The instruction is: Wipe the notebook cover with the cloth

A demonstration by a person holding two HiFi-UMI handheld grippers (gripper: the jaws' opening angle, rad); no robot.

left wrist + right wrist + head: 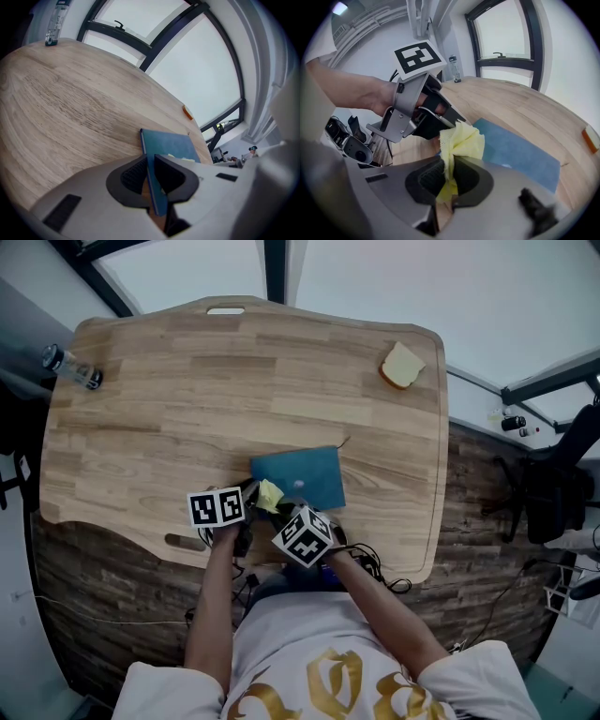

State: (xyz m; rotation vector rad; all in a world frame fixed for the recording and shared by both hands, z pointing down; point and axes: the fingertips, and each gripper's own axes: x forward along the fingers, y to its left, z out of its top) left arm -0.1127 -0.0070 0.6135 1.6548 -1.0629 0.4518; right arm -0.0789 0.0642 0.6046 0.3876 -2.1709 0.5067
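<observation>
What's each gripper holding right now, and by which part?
The left gripper clamps the notebook at its near edge; the right gripper pinches the cloth by its bunched lower part.

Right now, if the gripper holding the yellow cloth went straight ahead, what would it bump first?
Probably the left gripper, clamped on the notebook just beyond the cloth; depth is hard to judge.

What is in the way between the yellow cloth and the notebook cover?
Nothing visible. The right gripper holds the yellow cloth at the teal notebook's near corner, and the cover beyond it is bare. The left gripper's jaws clamp only its edge.
</observation>
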